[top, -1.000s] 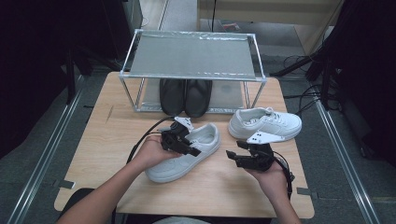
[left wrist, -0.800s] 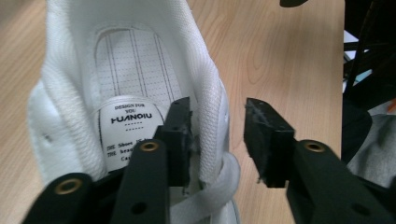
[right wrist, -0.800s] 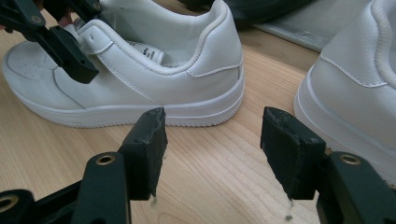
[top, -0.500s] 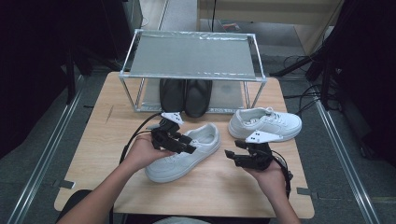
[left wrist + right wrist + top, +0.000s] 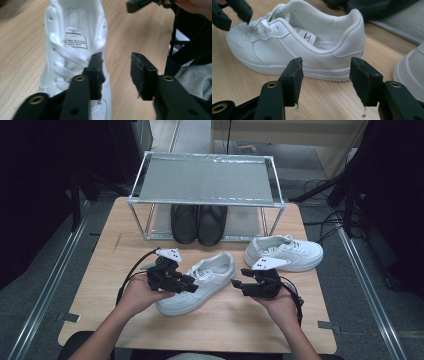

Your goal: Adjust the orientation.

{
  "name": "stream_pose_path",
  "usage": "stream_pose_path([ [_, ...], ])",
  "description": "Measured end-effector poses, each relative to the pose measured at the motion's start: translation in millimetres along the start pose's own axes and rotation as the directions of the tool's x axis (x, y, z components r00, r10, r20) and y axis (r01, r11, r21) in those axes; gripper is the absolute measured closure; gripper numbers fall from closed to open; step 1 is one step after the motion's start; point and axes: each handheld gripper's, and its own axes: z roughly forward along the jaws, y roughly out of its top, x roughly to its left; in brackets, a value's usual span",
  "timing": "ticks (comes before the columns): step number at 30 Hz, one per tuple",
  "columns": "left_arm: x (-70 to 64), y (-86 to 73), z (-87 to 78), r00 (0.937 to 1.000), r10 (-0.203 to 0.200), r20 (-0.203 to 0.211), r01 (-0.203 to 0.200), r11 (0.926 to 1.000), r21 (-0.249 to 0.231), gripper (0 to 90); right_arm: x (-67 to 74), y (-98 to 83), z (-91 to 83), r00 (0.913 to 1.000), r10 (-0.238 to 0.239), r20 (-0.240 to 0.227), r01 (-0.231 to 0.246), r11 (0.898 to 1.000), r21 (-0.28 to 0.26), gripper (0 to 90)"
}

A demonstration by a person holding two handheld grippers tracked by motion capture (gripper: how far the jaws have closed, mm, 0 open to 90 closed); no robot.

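Observation:
A white sneaker (image 5: 205, 281) lies on the wooden table (image 5: 120, 235), toe toward the person; it is also the sneaker (image 5: 72, 37) and the sneaker (image 5: 299, 45) in the two gripper views. My left gripper (image 5: 192, 284) hovers at its toe side. The left gripper (image 5: 117, 62) is open; its jaws have just been closing, with only bare table between them and one jaw over the sneaker's edge. My right gripper (image 5: 237, 284) points at the heel side. The right gripper (image 5: 327, 67) is open and short of the sneaker; its jaws have just been closing slightly, with nothing between them.
A second white sneaker (image 5: 285, 252) lies at the right, also seen as the sneaker (image 5: 412, 70). A metal rack (image 5: 205, 177) stands at the back with a pair of black shoes (image 5: 197, 222) on its lower level. Cables trail from both grippers.
My left gripper has drawn back to the left, off the sneaker's laces toward its toe side. The right gripper has stayed put.

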Motion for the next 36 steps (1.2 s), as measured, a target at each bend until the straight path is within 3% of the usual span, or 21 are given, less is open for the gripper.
stream_pose_path([
  [2,-2.4,-2.9,1.5,0.9999,0.01,0.003,-0.01,0.9999,0.007,76.1,0.8,2.4,3.2,1.0,-0.008,-0.005,0.008,1.0,0.0,45.1],
  [6,-0.3,-9.8,5.4,0.9999,-0.008,-0.009,0.008,0.9998,0.019,89.6,0.9,8.9,8.3,0.9998,-0.006,-0.02,0.006,1.0,-0.016,47.5],
  [9,-2.1,-13.0,8.3,0.9997,-0.002,-0.023,0.003,0.9998,0.021,90.0,4.3,16.9,11.7,0.9983,0.016,-0.056,-0.018,1.0,-0.024,63.2],
  [13,-4.4,-16.0,14.7,0.9994,0.002,-0.035,-0.001,0.9995,0.032,90.0,9.7,28.5,16.7,0.9989,-0.02,-0.043,0.019,0.999,-0.038,79.9],
  [15,-4.1,-17.0,16.8,0.9994,-0.013,-0.033,0.014,0.9994,0.03,90.0,9.5,33.1,22.1,0.9989,-0.019,-0.043,0.017,0.999,-0.033,85.9],
  [18,-3.7,-17.8,18.7,0.9993,-0.022,-0.03,0.023,0.9994,0.026,90.0,6.7,34.3,32.3,0.9983,0.001,-0.058,-0.001,1.0,-0.002,86.8],
  [22,-3.8,-20.0,24.9,0.996,-0.002,-0.089,0.008,0.9976,0.069,89.9,7.7,32.9,43.1,0.9984,-0.007,-0.056,0.008,1.0,0.027,89.1],
  [23,-3.4,-20.5,25.4,0.9966,0.013,-0.081,-0.007,0.9974,0.072,90.0,7.6,33.4,43.7,0.9984,-0.006,-0.056,0.007,1.0,0.031,89.2],
  [33,1.2,-20.8,28.0,0.9968,0.014,-0.079,-0.009,0.9979,0.065,90.0,7.2,30.8,43.9,0.9967,0.042,-0.07,-0.04,0.999,0.037,90.0],
  [36,5.5,-21.1,27.4,0.9982,-0.011,-0.058,0.015,0.998,0.062,87.6,7.6,29.7,43.2,0.9964,0.041,-0.074,-0.038,0.998,0.039,90.0],
])
